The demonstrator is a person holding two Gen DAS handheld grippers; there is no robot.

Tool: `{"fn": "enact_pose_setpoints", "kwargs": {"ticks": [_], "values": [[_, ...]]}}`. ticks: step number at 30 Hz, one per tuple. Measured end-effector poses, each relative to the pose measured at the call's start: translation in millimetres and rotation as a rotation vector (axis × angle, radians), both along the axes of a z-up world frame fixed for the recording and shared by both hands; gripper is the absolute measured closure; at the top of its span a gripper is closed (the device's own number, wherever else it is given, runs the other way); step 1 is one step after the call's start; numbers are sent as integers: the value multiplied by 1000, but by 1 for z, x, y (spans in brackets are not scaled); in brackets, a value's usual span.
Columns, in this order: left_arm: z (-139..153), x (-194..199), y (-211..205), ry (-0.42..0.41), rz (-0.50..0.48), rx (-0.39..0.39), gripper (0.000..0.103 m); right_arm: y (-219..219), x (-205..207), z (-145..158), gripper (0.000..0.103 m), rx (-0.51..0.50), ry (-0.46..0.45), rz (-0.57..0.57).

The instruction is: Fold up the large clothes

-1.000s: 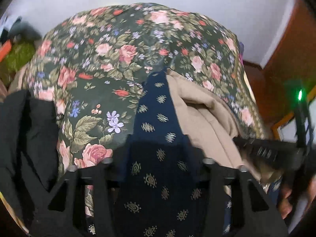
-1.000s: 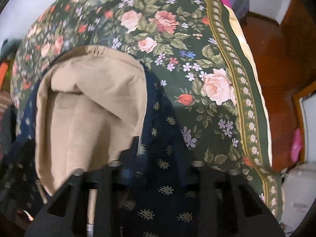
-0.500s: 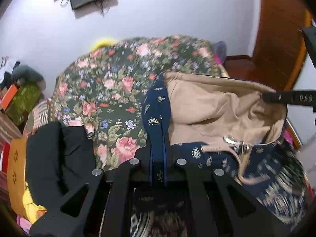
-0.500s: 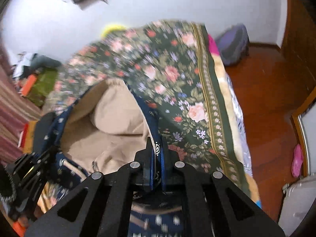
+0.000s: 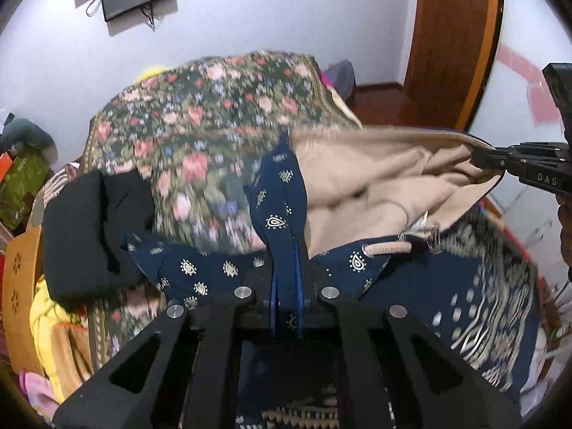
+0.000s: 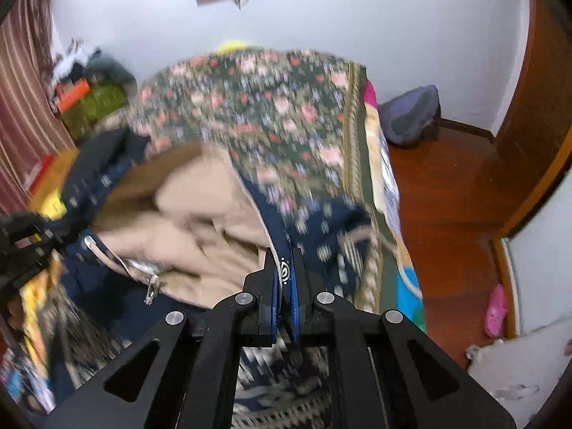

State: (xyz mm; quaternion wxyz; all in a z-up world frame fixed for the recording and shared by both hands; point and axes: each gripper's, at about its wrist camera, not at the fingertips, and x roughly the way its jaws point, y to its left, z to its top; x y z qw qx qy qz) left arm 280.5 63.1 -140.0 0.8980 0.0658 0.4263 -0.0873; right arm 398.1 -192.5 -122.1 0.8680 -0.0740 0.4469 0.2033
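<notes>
Navy garment hem is clamped in my left claw and right claw; I should keep it taut, level, toward the bed at twelve o'clock.

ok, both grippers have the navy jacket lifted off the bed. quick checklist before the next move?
1. Left gripper shut on jacket edge: ok.
2. Right gripper shut on the other edge: ok.
3. Tan lining spread open between the grips: ok.
4. Zipper pull dangling free, not snagged: ok.
5. Bedspread landing area free; black garment sits on its left: ok.
6. Hem clear of the bed: cannot tell.
</notes>
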Motion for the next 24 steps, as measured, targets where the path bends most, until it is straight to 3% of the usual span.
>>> {"fn": "enact_pose_setpoints", "kwargs": {"ticks": [4, 6, 9, 12, 15, 16, 17, 20, 24], "values": [[-25, -11, -3, 52, 9, 16, 94, 2, -4, -31, 98, -58, 69, 1], [-37, -13, -2, 85, 27, 22, 91, 0, -9, -32, 98, -69, 56, -5], [-49, -12, 1, 151, 57, 29, 69, 2, -8, -23, 93, -89, 33, -18], [-43, -11, 2, 139, 52, 46, 61, 1, -9, -10, 89, -53, 23, 3], [-28, -7, 8, 101, 53, 13, 50, 5, -8, 7, 64, -18, -20, 12], [-24, -4, 9, 86, 57, 2, 47, 7, -6, 11, 51, -11, -36, 10], [-18, -1, 11, 69, 62, -12, 46, 9, -7, 14, 46, -3, -55, 9], [-10, 19, 15, 51, 73, -42, 45, 24, 5, 19, 45, -14, -87, 24], [-11, 48, 14, 49, 87, -57, 45, 42, 24, 11, 45, -14, -49, 57]]}}
